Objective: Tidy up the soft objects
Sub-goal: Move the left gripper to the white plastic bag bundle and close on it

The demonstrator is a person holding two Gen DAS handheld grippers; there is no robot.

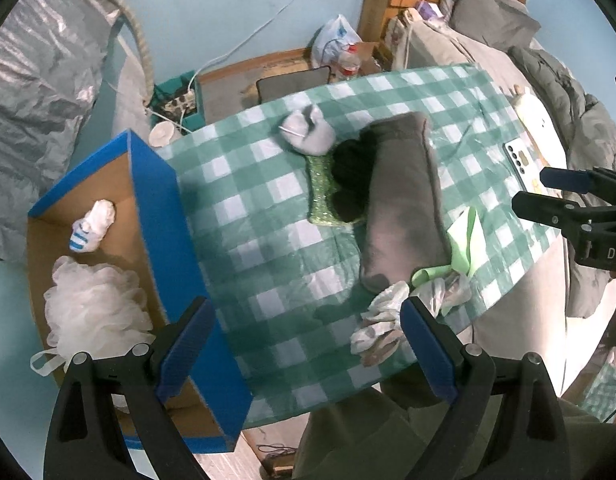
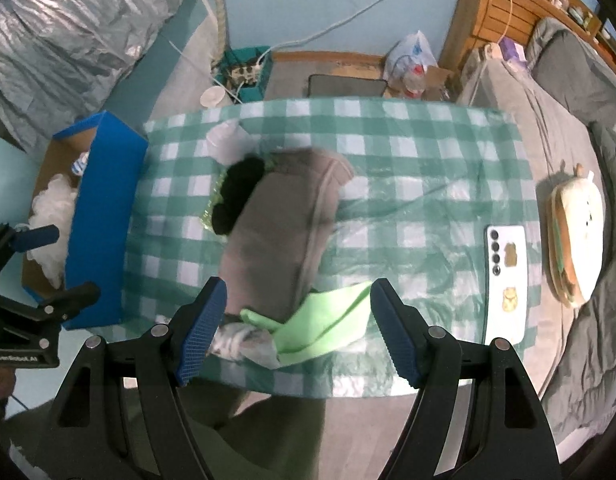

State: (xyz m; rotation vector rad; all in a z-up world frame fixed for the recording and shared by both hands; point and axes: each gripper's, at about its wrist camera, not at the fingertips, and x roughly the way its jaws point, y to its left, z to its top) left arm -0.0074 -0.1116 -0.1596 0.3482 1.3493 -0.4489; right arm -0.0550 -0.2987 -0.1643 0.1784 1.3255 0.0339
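Observation:
A blue-sided cardboard box at the table's left end holds a white mesh sponge and a rolled white sock with blue stripes. On the green checked tablecloth lie a grey cushion, a black soft item on a green glittery one, a pale grey bundle, a light green cloth and white gloves. My left gripper is open and empty above the table's near edge. My right gripper is open and empty above the green cloth.
A white phone lies at the table's right end. A burger-shaped plush lies on the grey bed beyond it. Bags, bottles and a power strip sit on the floor behind the table.

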